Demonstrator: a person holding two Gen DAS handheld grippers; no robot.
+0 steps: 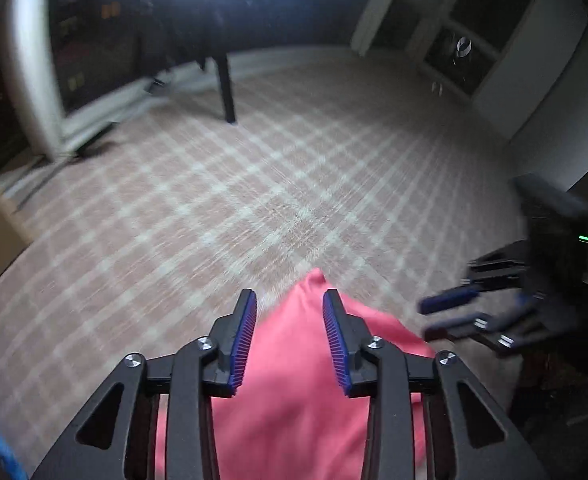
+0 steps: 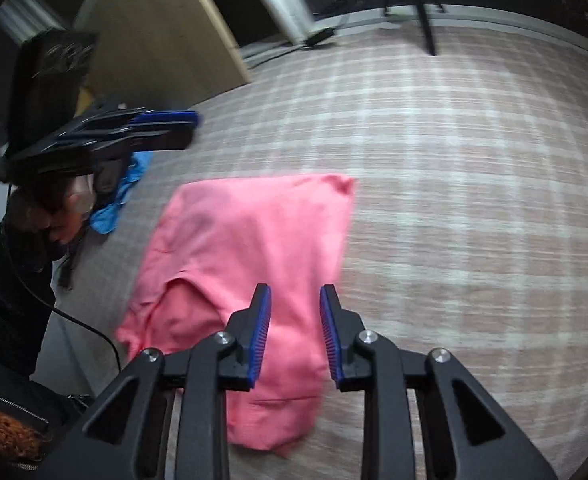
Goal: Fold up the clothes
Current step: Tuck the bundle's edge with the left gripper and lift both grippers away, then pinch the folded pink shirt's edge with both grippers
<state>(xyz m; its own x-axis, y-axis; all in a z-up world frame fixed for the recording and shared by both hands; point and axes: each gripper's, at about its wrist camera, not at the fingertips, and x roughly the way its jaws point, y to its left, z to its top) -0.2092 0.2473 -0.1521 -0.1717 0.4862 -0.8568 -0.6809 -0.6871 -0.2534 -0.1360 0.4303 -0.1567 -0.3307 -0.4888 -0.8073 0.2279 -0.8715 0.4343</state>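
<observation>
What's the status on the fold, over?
Left gripper and right gripper both open, holding nothing. Pink garment partly folded on checked bedcover. Blue cloth at its edge, clear of the work.

A pink garment (image 2: 249, 248) is seen lying on a plaid-patterned surface (image 2: 474, 200), partly folded into a rough rectangle with soft creases and an overlapping flap along its left part. Its nearer part is seen between and below the parted fingers of the right tool (image 2: 295, 336). One corner (image 1: 316, 280) is seen pointing forward beyond the left tool (image 1: 289, 340).
</observation>
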